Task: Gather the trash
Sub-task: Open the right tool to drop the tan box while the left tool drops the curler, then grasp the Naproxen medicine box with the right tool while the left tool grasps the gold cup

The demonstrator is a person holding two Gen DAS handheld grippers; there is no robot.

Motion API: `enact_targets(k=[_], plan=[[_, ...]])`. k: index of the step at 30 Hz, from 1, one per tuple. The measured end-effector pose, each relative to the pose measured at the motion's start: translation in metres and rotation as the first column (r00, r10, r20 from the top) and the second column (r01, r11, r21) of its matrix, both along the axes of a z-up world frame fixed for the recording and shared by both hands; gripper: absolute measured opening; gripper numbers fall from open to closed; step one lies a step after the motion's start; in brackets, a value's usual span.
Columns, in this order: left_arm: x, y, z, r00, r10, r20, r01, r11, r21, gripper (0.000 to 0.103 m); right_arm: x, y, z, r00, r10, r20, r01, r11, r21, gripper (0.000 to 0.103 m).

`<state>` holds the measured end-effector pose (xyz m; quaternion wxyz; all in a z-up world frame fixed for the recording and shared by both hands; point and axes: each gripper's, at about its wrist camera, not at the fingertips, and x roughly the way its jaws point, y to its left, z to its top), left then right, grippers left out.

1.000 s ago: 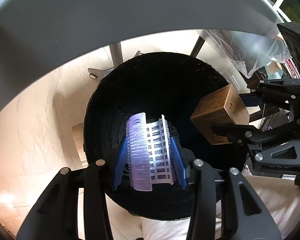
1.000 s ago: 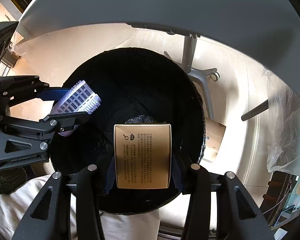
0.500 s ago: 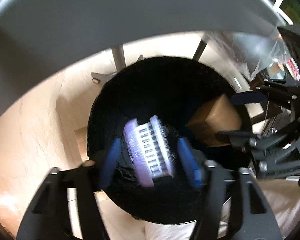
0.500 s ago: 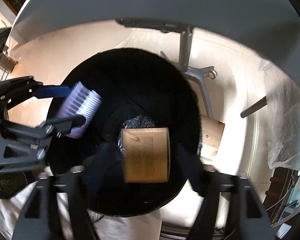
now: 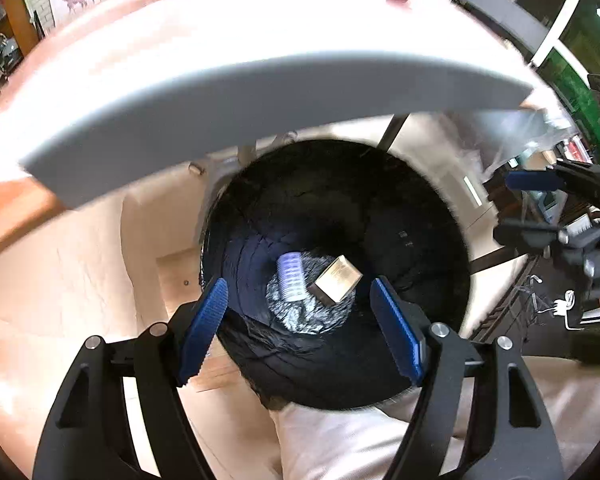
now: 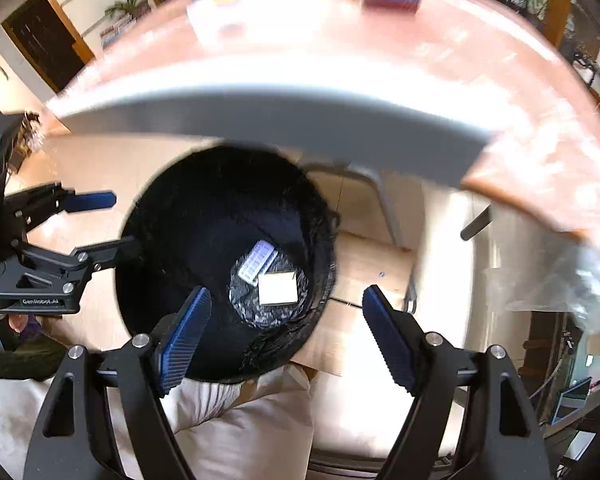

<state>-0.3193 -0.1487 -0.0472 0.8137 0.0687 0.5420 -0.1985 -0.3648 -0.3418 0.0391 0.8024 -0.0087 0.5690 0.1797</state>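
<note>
Both grippers hung empty above the bin [image 5: 420,208]: the left gripper [image 5: 300,328] was opening, nothing between its jaws, the right gripper [image 6: 286,336] wide apart. Deep inside lay the blister pack [image 5: 291,276] touching the box [image 5: 337,280]. Beyond, the table [image 6: 380,120] edge loomed; a careless lift might knock it.

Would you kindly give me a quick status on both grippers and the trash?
Left gripper opening, empty. Right gripper open, empty. Purple pack and brown box in black bin. Nothing in the way.
</note>
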Motion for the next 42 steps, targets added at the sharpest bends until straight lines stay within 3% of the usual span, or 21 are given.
enact_targets(k=[2,6,9,13,16,20,25,31,34,36,40,42], plan=[[-0.011,0.004,0.031,0.998,-0.011,0.057,0.014,0.999,-0.048,0.076,-0.009,-0.011,0.033,0.997,-0.026,0.076,0.025,1.000,0.015,0.081],[-0.015,0.006,0.094,0.975,0.009,0.224,0.024,0.989,-0.144,0.101,-0.002,-0.031,0.086,0.960,-0.116,0.257,0.114,0.993,0.020,0.099],[0.000,0.000,0.123,0.945,0.035,0.324,0.019,0.987,-0.162,0.101,0.027,-0.041,0.109,0.922,-0.169,0.349,0.179,0.984,0.005,0.099],[0.034,-0.017,0.127,0.918,0.018,0.395,0.025,0.994,-0.103,0.101,0.087,-0.051,0.117,0.903,-0.221,0.368,0.226,0.974,0.032,0.099],[0.055,-0.026,0.124,0.910,0.000,0.415,0.032,0.997,-0.070,0.101,0.119,-0.045,0.114,0.909,-0.227,0.349,0.231,0.972,0.029,0.099],[0.086,-0.038,0.112,0.915,-0.007,0.403,0.026,0.999,-0.042,0.101,0.163,-0.032,0.102,0.920,-0.213,0.329,0.224,0.975,0.006,0.099],[0.108,-0.041,0.102,0.933,0.005,0.360,0.029,0.996,-0.089,0.101,0.194,-0.019,0.082,0.939,-0.194,0.284,0.206,0.979,-0.013,0.099],[0.115,-0.046,0.095,0.944,-0.011,0.329,0.046,0.994,-0.099,0.080,0.214,-0.010,0.070,0.946,-0.190,0.263,0.197,0.980,0.001,0.097],[0.119,-0.047,0.091,0.951,-0.014,0.309,0.052,0.992,-0.115,0.074,0.220,-0.007,0.066,0.952,-0.178,0.249,0.187,0.982,-0.012,0.090],[0.121,-0.046,0.090,0.952,-0.018,0.307,0.059,0.990,-0.126,0.064,0.223,-0.006,0.063,0.955,-0.175,0.240,0.184,0.983,-0.012,0.086],[0.123,-0.048,0.088,0.954,-0.027,0.300,0.070,0.989,-0.134,0.058,0.226,-0.007,0.058,0.958,-0.180,0.224,0.185,0.983,-0.001,0.083],[0.122,-0.048,0.087,0.955,-0.031,0.295,0.076,0.986,-0.145,0.049,0.226,-0.008,0.056,0.958,-0.182,0.222,0.186,0.982,0.002,0.078]])
